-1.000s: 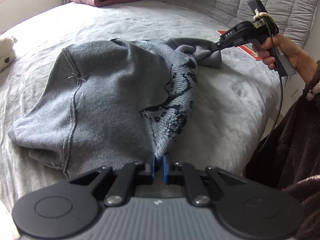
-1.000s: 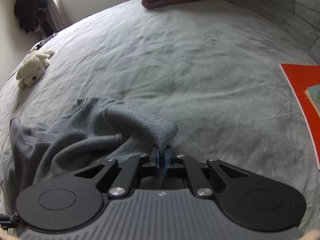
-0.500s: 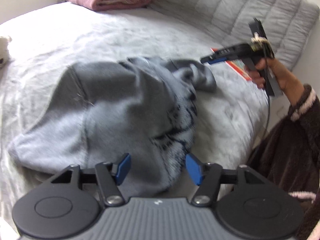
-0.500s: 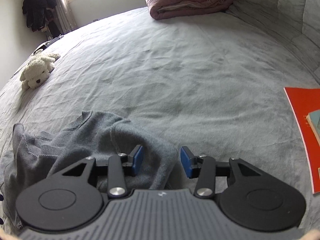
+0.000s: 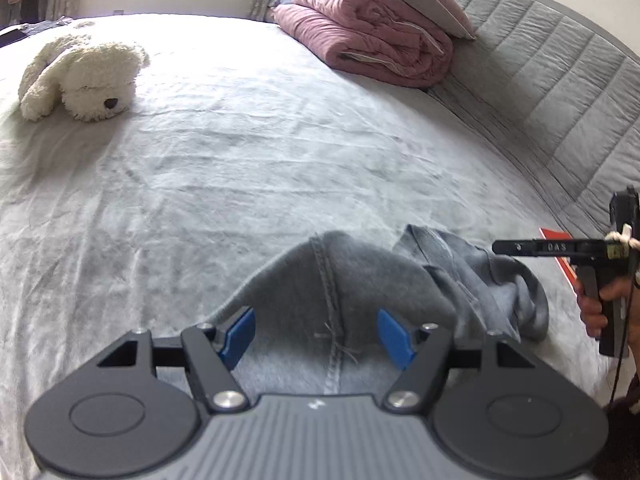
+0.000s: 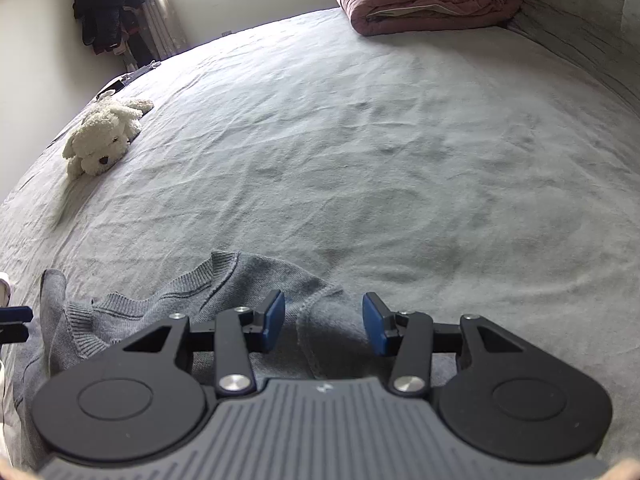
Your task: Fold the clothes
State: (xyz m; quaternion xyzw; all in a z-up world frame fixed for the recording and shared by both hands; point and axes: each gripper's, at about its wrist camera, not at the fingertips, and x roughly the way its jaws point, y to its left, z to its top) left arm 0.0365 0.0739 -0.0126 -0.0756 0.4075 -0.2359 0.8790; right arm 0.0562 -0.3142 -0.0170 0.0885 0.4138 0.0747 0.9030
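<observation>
A grey knit sweater [image 5: 360, 280] lies crumpled on the grey bed sheet [image 5: 240, 168], just in front of both grippers. My left gripper [image 5: 316, 320] hovers over its seamed part with its jaws opening; the cloth lies below them and the blue pads do not press on it. In the right wrist view, my right gripper [image 6: 324, 308] stands open above a fold of the sweater [image 6: 192, 300] near the ribbed collar, holding nothing. The left wrist view shows the right gripper [image 5: 500, 247] from the side at the right edge, held in a hand [image 5: 600, 304].
A white plush dog [image 5: 84, 76] lies at the far left of the bed. A folded pink quilt [image 5: 372, 40] rests against the quilted grey headboard [image 5: 560, 100]. A red book's corner [image 5: 558, 240] shows at the right. Dark clothes [image 6: 104, 4] hang by the window.
Both grippers, shut on the sweater a second ago, have opened and let it go. The left gripper has swung and rolled, so its view now looks across the bed.
</observation>
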